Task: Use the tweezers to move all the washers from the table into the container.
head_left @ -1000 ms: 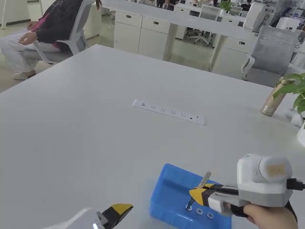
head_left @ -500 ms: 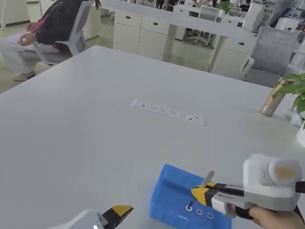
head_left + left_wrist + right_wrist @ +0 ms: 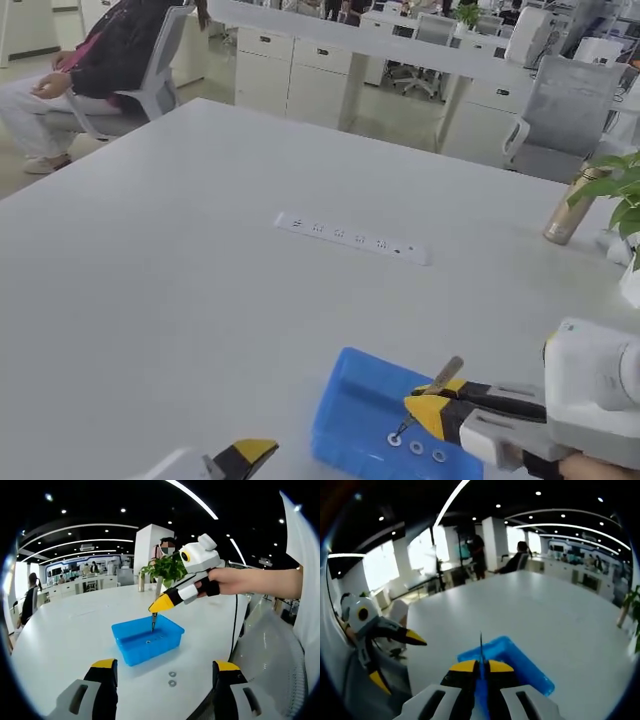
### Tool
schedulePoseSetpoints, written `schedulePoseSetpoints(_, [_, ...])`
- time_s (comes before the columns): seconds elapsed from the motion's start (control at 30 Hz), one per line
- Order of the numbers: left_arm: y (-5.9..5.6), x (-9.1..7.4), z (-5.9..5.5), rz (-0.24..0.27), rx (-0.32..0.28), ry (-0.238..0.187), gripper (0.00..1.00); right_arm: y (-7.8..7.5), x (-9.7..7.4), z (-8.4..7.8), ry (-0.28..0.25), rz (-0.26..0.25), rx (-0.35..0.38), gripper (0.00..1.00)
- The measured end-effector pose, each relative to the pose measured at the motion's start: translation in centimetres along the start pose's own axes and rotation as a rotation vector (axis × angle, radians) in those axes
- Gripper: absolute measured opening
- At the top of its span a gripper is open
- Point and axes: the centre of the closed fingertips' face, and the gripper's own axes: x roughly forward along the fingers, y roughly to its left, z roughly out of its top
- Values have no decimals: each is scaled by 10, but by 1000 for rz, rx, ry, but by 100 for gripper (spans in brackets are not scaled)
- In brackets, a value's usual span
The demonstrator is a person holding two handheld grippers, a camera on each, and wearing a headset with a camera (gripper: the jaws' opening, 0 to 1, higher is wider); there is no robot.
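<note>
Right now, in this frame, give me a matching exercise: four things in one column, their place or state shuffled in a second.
1 tweezers
2 two loose washers
3 left gripper
4 power strip

A fingers apart, holding nothing
B on the table beside the blue container
C clamped in the right gripper, tip at the container
D flat at mid-table

Pairs: 1-C, 2-B, 3-A, 4-D.

The right gripper (image 3: 156, 606) had a white and grey moulded shell, its black jaws capped in yellow. A thin black cable (image 3: 234, 625) hung beneath the hand (image 3: 227, 580) that gripped it. The left gripper (image 3: 165, 664) had grey slotted jaws with black pads and yellow tips. The person wore white clothing (image 3: 302, 580).
</note>
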Motion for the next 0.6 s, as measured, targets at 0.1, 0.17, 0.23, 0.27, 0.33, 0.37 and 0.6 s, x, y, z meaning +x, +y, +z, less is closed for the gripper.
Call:
schedulePoseSetpoints(0.1, [0,0,-1,-2,1,4,78,11,-3,1,-6,19,9,3])
schedulePoseSetpoints(0.17, [-1,0,-1,-6,1,5,78,19,-5,0,-6,34,7,3])
schedulePoseSetpoints(0.23, [-1,1,-1,-7,5,8,78,24,-5,-3,-5,50,12,3])
schedulePoseSetpoints(0.27, [-2,1,-2,-8,4,9,78,27,-6,-5,-5,55,20,3])
schedulePoseSetpoints(0.33, [-2,1,-2,-8,4,9,78,30,-5,-11,6,63,30,3])
schedulePoseSetpoints(0.37, [-1,1,-1,-8,4,8,78,31,-4,-13,10,66,31,3])
schedulePoseSetpoints(0.6, [-1,1,-2,-8,2,7,78,44,4,-37,56,92,54,3])
